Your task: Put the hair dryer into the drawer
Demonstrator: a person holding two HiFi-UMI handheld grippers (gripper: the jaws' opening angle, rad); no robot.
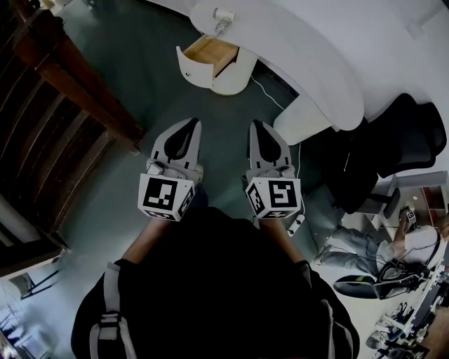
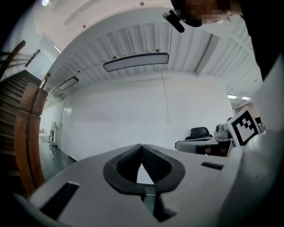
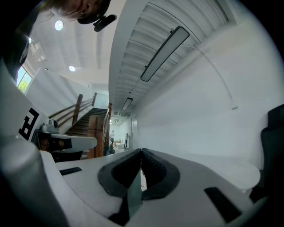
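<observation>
The white hair dryer (image 1: 223,17) lies on the curved white desk (image 1: 316,63) at the far end. Just below it a drawer (image 1: 208,56) with a wooden inside stands pulled out of a rounded white pedestal. My left gripper (image 1: 191,123) and right gripper (image 1: 257,125) are held side by side over the dark floor, well short of the drawer. Both are shut with nothing between their jaws. In the left gripper view the left gripper's (image 2: 141,146) black pads meet at the tips, facing a white wall. The right gripper (image 3: 141,150) looks the same in its own view.
A wooden stair railing (image 1: 70,77) runs along the left. A black office chair (image 1: 400,140) stands right of the desk, and a seated person (image 1: 393,245) is beyond it. A cable (image 1: 270,95) trails on the floor near the pedestal.
</observation>
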